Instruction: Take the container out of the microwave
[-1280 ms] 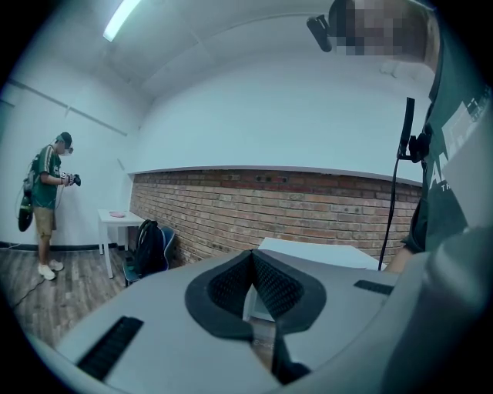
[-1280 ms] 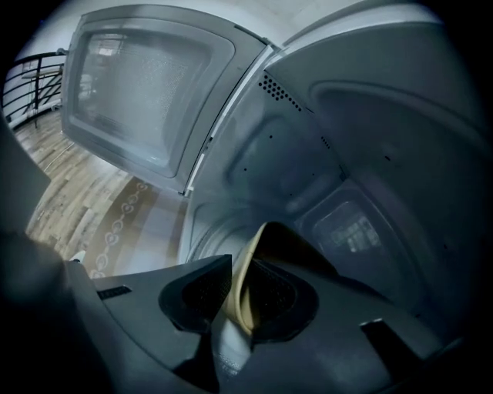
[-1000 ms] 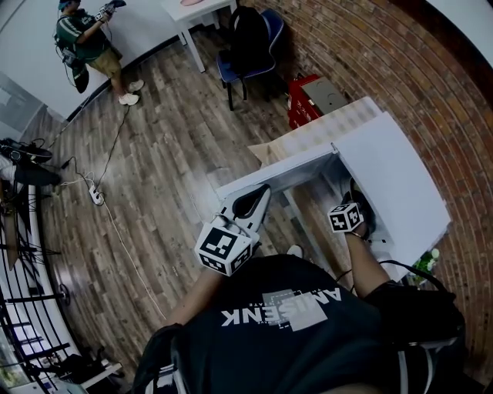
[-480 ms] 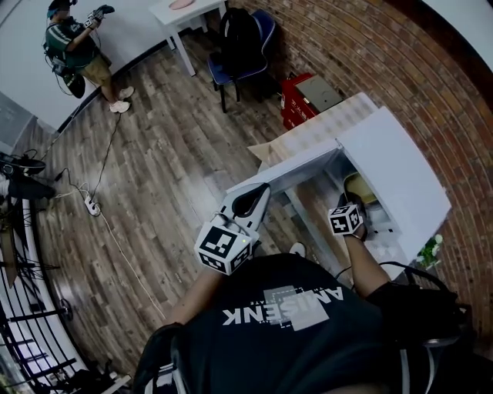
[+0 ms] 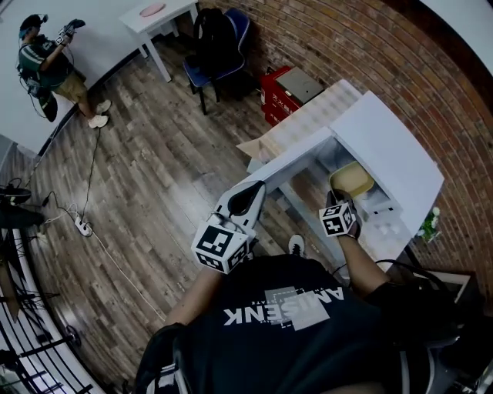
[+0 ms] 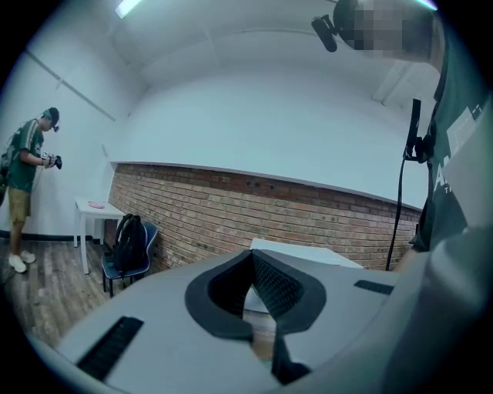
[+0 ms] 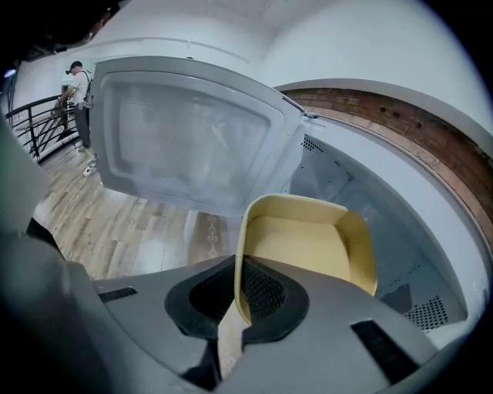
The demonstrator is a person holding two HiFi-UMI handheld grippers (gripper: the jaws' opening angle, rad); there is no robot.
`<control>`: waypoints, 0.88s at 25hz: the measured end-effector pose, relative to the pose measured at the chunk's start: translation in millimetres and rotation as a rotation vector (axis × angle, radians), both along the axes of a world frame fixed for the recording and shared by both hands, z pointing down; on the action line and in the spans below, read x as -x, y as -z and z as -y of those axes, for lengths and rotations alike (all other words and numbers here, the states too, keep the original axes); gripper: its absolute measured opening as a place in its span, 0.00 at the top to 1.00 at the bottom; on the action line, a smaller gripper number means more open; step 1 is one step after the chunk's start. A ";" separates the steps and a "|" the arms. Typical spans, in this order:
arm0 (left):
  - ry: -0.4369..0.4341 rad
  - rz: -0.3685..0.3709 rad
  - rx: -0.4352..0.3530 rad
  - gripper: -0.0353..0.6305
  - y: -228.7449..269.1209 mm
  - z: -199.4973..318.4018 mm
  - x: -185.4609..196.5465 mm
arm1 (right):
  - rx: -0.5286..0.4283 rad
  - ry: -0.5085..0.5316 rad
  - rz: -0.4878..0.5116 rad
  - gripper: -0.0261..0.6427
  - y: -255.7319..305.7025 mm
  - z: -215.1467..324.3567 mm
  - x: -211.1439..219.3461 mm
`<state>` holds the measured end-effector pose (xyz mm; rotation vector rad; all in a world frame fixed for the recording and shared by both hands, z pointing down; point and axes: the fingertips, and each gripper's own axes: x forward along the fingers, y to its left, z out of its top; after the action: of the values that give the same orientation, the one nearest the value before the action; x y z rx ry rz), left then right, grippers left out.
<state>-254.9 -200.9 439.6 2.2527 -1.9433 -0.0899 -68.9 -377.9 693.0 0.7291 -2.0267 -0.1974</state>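
A shallow yellow container (image 7: 308, 242) hangs tilted at the mouth of the white microwave (image 5: 393, 154). My right gripper (image 7: 239, 296) is shut on the container's near left rim, its jaws still squeezing tighter with the rim between the pads. In the head view the container (image 5: 350, 181) shows just beyond the right gripper (image 5: 337, 198), in front of the open cavity. The microwave door (image 7: 185, 138) stands swung open to the left. My left gripper (image 5: 248, 198) is held level to the left of the door, shut and with nothing in it; in its own view the left gripper (image 6: 252, 292) faces a brick wall.
The microwave sits against a brick wall (image 5: 370, 54). Beside it stand a light wooden counter (image 5: 308, 119) and a red box (image 5: 285, 88). A chair with a black backpack (image 5: 216, 46), a white table (image 5: 150, 15) and a person (image 5: 46, 65) are far off. A power strip (image 5: 81, 225) lies on the wood floor.
My right gripper has drawn back and slightly up out of the cavity with the yellow container, which shows more fully now. The left gripper shifted a little sideways.
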 end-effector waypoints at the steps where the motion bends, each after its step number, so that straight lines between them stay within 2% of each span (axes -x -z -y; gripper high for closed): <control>1: -0.013 0.001 -0.002 0.94 -0.9 -0.4 0.8 | 0.006 0.002 0.002 0.89 0.4 -6.3 1.4; 11: -0.115 -0.020 -0.011 0.94 -4.5 -4.8 14.3 | 0.058 -0.018 0.038 0.89 9.4 -63.1 17.1; 22: -0.253 -0.024 -0.029 0.94 -0.9 10.5 9.9 | 0.030 -0.113 0.129 0.89 54.0 -95.9 13.0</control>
<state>-264.8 -211.4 440.6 2.4822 -1.6385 -0.1138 -81.9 -282.0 639.0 0.8543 -2.0980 -0.0556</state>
